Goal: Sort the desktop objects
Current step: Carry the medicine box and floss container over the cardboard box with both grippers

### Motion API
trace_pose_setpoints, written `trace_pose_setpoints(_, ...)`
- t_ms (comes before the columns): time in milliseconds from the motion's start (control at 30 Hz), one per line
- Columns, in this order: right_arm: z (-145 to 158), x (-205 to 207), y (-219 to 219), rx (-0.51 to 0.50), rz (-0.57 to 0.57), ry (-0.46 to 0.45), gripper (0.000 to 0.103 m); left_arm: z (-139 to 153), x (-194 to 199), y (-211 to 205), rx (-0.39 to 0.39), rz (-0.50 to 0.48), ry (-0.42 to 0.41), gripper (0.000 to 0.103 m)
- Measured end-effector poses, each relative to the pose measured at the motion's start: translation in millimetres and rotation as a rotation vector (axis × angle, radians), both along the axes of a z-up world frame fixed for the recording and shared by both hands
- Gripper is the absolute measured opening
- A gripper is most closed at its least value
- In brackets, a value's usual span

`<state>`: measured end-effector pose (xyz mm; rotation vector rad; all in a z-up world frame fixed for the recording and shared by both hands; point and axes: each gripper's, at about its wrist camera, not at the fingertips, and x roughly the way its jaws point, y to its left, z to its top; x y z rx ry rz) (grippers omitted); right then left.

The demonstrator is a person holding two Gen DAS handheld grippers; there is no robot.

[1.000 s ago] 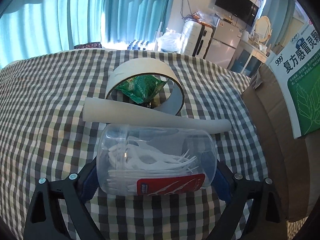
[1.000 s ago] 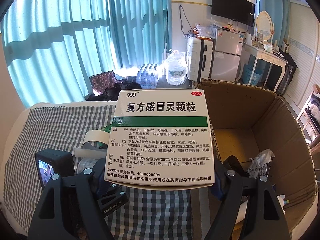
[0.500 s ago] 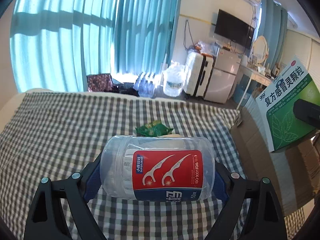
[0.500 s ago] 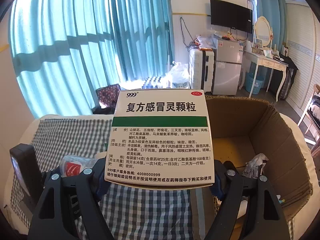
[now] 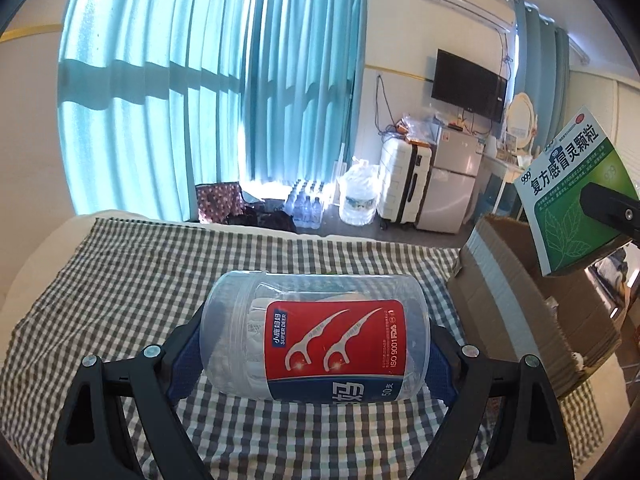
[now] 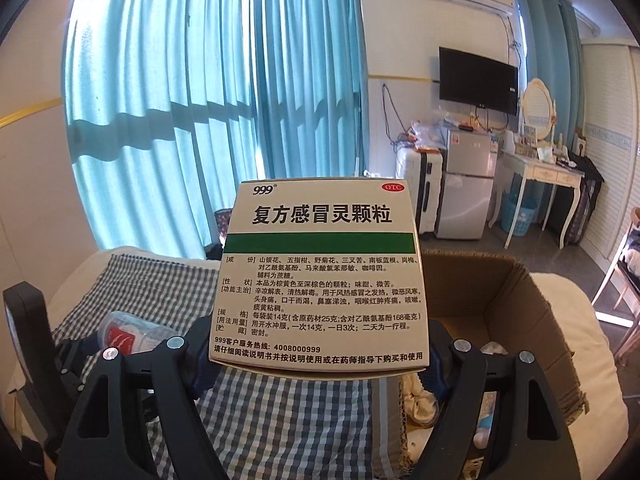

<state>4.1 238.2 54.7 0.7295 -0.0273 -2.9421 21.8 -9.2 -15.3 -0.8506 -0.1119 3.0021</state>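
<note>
The cardboard box's (image 6: 516, 304) open mouth lay right of the checked cloth (image 5: 120, 280). My left hand-held gripper (image 5: 316, 344) clamped the floss-pick jar (image 5: 316, 336); my right hand-held gripper (image 6: 320, 356) clamped the medicine box (image 6: 320, 272).

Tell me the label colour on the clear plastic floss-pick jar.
Red, with a blue band; clearest in the left wrist view.

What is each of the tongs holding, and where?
Left tongs: floss jar, clamped end to end. Right tongs: medicine box, gripped at its lower side edges.
</note>
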Motion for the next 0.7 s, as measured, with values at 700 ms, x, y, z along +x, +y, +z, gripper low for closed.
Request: trace_pose_setpoints(700, 48, 41, 75, -0.025, -0.133, 0.121, 0.078, 101, 14, 81, -0.044, -0.065, 0.135, 0.090)
